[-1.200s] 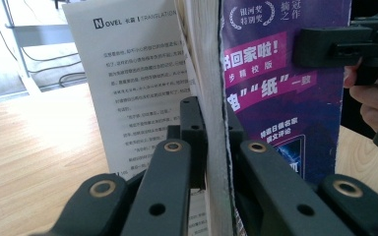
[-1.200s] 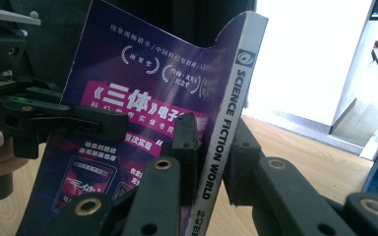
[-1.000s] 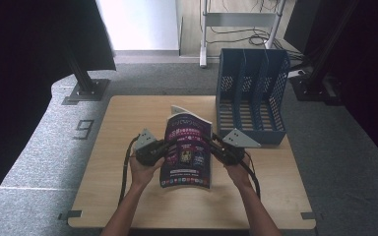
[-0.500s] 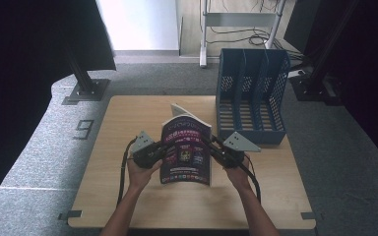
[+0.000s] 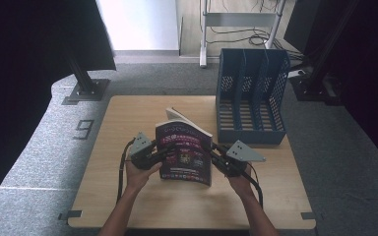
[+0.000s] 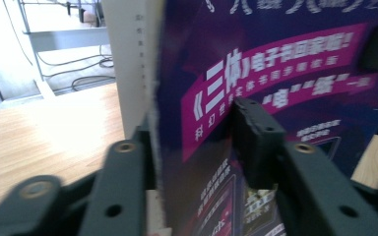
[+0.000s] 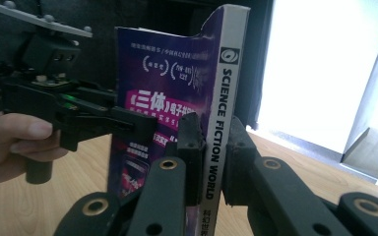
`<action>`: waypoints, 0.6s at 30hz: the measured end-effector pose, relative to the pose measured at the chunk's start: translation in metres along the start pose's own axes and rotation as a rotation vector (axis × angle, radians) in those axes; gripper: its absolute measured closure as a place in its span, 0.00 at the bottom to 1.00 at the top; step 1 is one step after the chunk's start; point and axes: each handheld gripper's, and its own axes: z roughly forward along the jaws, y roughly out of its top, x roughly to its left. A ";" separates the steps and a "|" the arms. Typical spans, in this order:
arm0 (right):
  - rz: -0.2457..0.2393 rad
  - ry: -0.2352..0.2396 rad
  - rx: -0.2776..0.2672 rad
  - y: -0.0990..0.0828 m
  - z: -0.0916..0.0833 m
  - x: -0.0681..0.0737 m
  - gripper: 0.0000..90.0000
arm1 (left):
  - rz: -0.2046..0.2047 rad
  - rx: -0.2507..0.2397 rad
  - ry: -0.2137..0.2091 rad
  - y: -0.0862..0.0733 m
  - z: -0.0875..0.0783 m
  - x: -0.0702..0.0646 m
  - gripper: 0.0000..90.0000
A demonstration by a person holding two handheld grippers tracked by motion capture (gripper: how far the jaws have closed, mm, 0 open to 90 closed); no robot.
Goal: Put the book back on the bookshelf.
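Purple glossy magazine point(image 5: 185, 153), one, upright on wooden counter point(image 5: 123, 123); right claw point(image 7: 211, 147) clamps its spine, left claw point(image 6: 192, 162) just loosening around it.

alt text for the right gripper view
The right gripper clamps the spine of an upright purple magazine reading "Science Fiction World". The left gripper, in a hand, reaches its far edge above a wooden table.

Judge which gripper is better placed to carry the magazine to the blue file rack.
Right. The right gripper clamps the magazine at its spine, nearer the file rack; the left gripper has just been opening, one pad off the cover.
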 end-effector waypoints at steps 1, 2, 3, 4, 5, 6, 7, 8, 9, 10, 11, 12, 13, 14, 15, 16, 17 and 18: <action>0.000 0.000 0.000 0.000 0.000 0.000 0.89 | 0.000 0.000 0.000 0.000 0.000 0.000 0.60; -0.001 0.005 0.002 0.000 -0.001 0.000 0.89 | 0.002 0.004 0.004 0.001 0.001 0.000 0.60; 0.000 0.005 0.001 0.000 -0.001 0.001 0.89 | 0.001 0.012 0.007 0.001 0.002 0.001 0.57; -0.006 0.010 0.001 0.000 -0.002 0.001 0.89 | -0.003 0.022 0.018 0.003 0.005 0.002 0.51; -0.006 0.010 0.001 0.000 -0.002 0.001 0.89 | -0.003 0.022 0.018 0.003 0.005 0.002 0.48; -0.007 0.013 0.002 0.000 -0.002 0.001 0.89 | -0.004 0.024 0.023 0.003 0.006 0.002 0.48; -0.008 0.013 0.003 0.000 -0.002 0.002 0.89 | -0.014 0.035 0.027 0.004 0.008 0.005 0.42; -0.008 0.013 0.003 0.000 -0.002 0.002 0.89 | -0.014 0.035 0.027 0.004 0.008 0.005 0.38; -0.008 0.013 0.003 0.000 -0.002 0.001 0.89 | -0.022 0.037 0.030 0.004 0.010 0.006 0.38; -0.007 0.011 0.004 -0.001 -0.002 0.001 0.89 | -0.036 0.038 0.030 0.004 0.011 0.009 0.32; -0.006 0.011 0.004 -0.001 -0.002 0.000 0.89 | -0.036 0.038 0.030 0.004 0.011 0.009 0.29; -0.006 0.011 0.004 -0.001 -0.002 0.000 0.89 | -0.041 0.040 0.030 0.004 0.012 0.010 0.29; -0.006 0.014 0.004 -0.001 -0.002 0.001 0.89 | -0.045 0.040 0.029 0.005 0.013 0.012 0.26; -0.006 0.014 0.004 -0.001 -0.002 0.001 0.89 | -0.045 0.040 0.029 0.005 0.013 0.012 0.25; -0.010 0.019 0.004 0.000 -0.002 0.001 0.89 | -0.045 0.044 0.025 0.005 0.015 0.013 0.23; -0.013 0.022 0.004 0.000 -0.002 0.002 0.89 | -0.043 0.046 0.024 0.006 0.016 0.013 0.22; -0.013 0.022 0.004 0.000 -0.002 0.002 0.89 | -0.043 0.046 0.024 0.006 0.016 0.013 0.21; -0.018 0.021 0.004 0.000 -0.003 0.002 0.89 | -0.040 0.047 0.023 0.007 0.017 0.013 0.20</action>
